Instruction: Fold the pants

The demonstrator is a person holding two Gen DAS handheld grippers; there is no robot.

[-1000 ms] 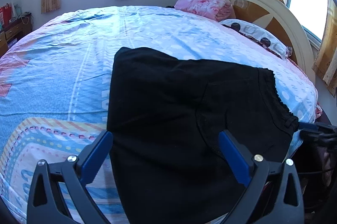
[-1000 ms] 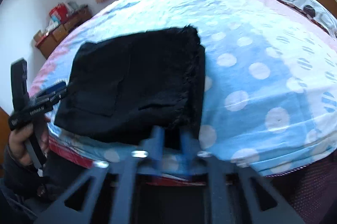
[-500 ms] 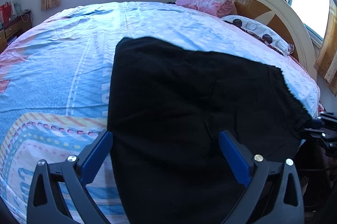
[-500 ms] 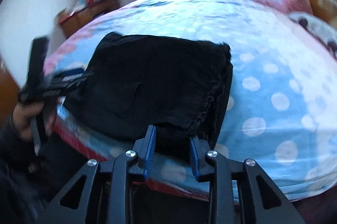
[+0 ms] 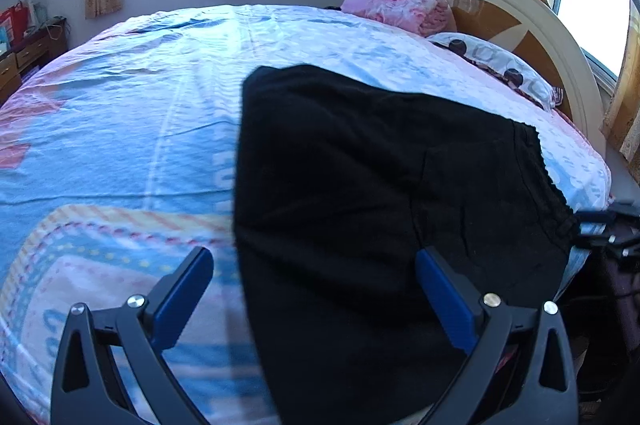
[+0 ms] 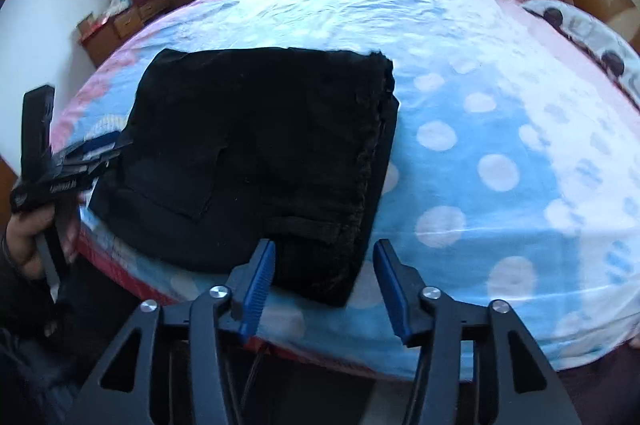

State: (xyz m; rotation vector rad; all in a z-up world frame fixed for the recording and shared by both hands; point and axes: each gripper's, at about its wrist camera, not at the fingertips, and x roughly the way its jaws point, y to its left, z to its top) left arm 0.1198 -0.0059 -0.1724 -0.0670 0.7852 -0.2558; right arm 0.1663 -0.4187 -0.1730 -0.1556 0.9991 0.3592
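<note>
R gripper has just let go: half a sec ago its jaws pinched the waistband corner of the pants, and they've just been opening. Blue pads now stand clear either side of that corner, cloth betw them but not pressed. So released, not grasping.

L gripper is wide open too, nothing clamped; it hangs over the pants' near edge w/ one pad over the sheet and the other over black cloth. Looks unchanged vs a sec ago. In the R view it shows at far left, in a hand, tips just at the pants' left edge.

Pants lie flat on the bed, near the front edge, folded into a compact rectangle w/ the frilly waistband stacked on the right side, pocket up. A sec ago that waistband edge sat a bit bunched; now it lies straighter.

Judgement: release after a last tug means the fold is prob done or nearly so. Both grippers free, nothing lifted. Maybe one more halving is possible, but can't tell if intended.
</note>
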